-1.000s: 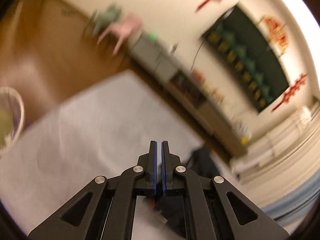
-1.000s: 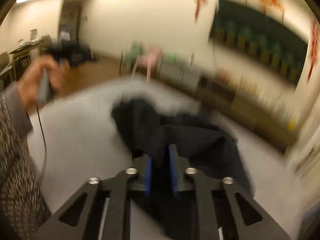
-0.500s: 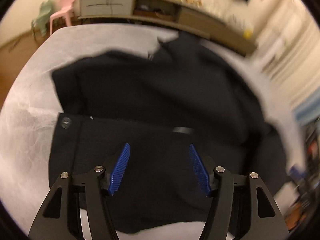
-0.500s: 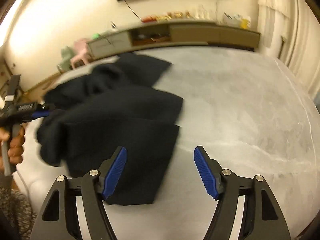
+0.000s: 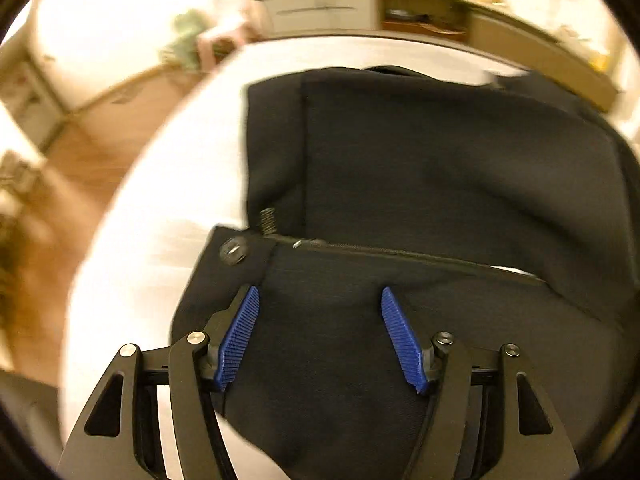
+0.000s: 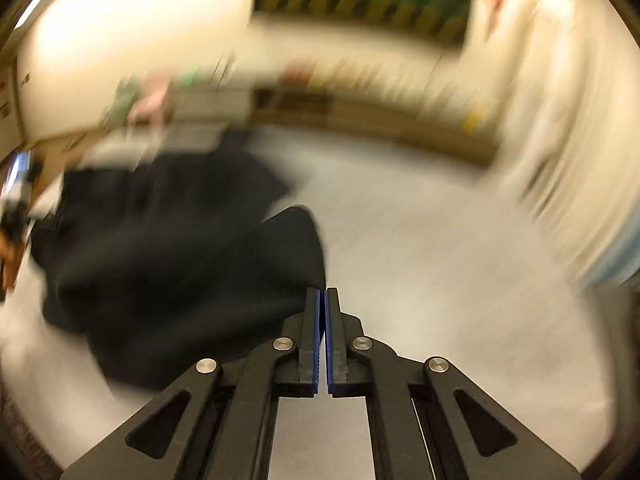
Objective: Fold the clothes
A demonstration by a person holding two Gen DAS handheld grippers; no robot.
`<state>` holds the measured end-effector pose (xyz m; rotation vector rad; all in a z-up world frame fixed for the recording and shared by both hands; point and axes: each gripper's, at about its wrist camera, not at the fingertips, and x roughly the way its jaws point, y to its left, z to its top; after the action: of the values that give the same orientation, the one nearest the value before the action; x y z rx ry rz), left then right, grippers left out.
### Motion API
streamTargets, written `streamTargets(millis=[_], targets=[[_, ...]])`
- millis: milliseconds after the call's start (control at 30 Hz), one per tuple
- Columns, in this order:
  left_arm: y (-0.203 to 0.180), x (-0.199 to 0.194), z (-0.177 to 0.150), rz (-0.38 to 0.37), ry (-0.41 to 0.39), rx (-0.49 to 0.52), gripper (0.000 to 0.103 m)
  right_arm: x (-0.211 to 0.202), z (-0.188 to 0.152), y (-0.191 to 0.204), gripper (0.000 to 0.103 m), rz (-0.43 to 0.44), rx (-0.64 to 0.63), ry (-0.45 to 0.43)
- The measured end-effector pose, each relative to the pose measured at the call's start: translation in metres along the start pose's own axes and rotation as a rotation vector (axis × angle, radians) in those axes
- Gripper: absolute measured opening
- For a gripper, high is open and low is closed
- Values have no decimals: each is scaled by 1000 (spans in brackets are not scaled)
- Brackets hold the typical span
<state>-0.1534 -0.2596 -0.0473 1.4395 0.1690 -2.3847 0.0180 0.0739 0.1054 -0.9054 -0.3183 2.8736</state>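
Observation:
A pair of black trousers [image 5: 420,168] lies folded on a white table [image 5: 160,208], with the waistband button [image 5: 233,251] and zip toward me. My left gripper [image 5: 320,336] is open just above the waistband, its blue pads [image 5: 240,332] spread wide over the cloth. In the blurred right wrist view the trousers [image 6: 168,264] lie at the left on the table [image 6: 440,280]. My right gripper [image 6: 322,336] is shut with its tips at the cloth's right edge; I cannot tell whether cloth is pinched between them.
A long low cabinet [image 5: 400,12] runs along the far wall behind the table. Small pink and green chairs [image 5: 208,36] stand on the wooden floor [image 5: 80,152] to the left. The person's other hand shows at the left edge of the right wrist view [image 6: 12,232].
Both grippers opened and let the trousers down on the table half a second ago. Since then my right gripper has shut and swings fast; my left stays open over the waistband.

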Motion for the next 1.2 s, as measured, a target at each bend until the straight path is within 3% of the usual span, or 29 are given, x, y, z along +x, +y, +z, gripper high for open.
streamTargets(millis=[67,133,167,233,267,333,433,533,667,767,833,933,1133,1167,1200], targets=[[13,-4,2,10,-2,-50,67,-34,12,-14,3,-142,-53,-116],[27,-8,3,21,-4,-99,67,-42,7,-26,4,-278,-86,-144],[33,-10,4,26,-6,-124,66,-35,1,-35,8,-312,-77,-109],[47,-14,5,37,-8,-174,64,-1,-20,-59,20,-274,16,63],[53,-16,6,42,-9,-199,64,3,-21,-63,27,-243,58,77],[67,-20,8,52,-11,-249,64,11,-23,-71,27,-180,141,104],[59,-59,12,-101,-77,-253,66,23,-27,-82,28,-84,266,145],[57,-83,19,-213,-115,-268,66,34,-30,-93,49,12,390,185],[66,-86,25,-249,-99,-296,66,65,6,-49,58,190,336,216],[69,-73,22,-257,-50,-295,66,114,37,-4,66,360,295,285],[60,-53,22,-255,-10,-256,66,163,52,26,67,416,275,353],[47,-24,22,-252,50,-197,66,240,65,59,67,423,278,436],[35,-5,27,-218,72,-144,66,328,73,92,67,383,290,473],[35,-2,28,-216,75,-148,66,335,74,97,65,378,278,469],[36,1,30,-213,78,-151,66,338,78,102,47,382,249,456]])
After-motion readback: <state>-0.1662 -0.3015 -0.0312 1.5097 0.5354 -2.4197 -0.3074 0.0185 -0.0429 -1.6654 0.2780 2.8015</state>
